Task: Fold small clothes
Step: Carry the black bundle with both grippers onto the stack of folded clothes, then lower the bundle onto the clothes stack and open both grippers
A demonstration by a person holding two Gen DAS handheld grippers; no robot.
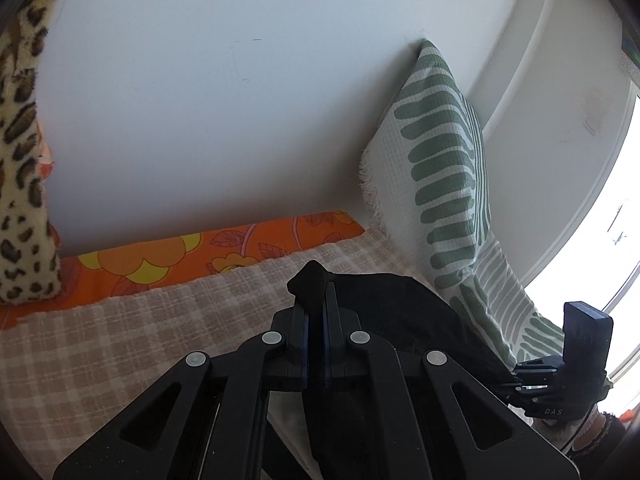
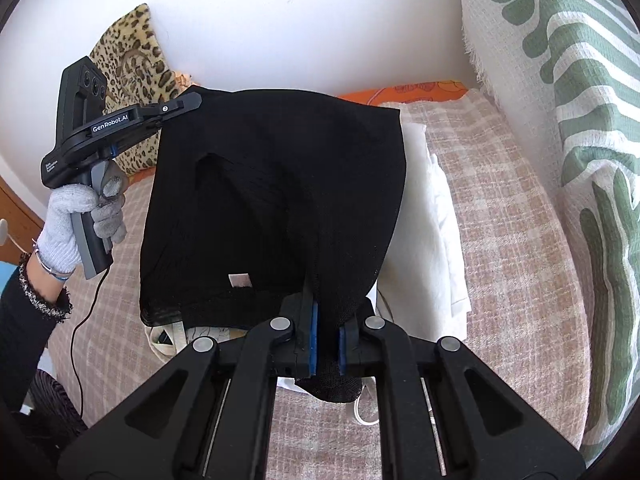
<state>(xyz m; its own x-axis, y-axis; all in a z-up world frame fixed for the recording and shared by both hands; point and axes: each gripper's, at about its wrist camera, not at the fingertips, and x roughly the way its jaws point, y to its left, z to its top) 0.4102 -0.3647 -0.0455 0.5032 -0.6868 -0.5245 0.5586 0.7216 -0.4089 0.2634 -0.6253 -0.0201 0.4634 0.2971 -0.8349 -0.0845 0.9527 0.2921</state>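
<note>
Clearly unfinished: the black garment [image 2: 276, 200] hangs unfolded above the checked blanket [image 2: 500, 240], pinched at separate edges by left gripper [image 1: 316, 300] and right gripper [image 2: 326, 334] (white clothes [image 2: 436, 216] lie beneath).

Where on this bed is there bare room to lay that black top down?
Free: the checked blanket between the white clothes and the green-striped pillow, and the stretch at left by the gloved hand. Crowded: under the black top, where white clothes and a tote bag lie.
</note>
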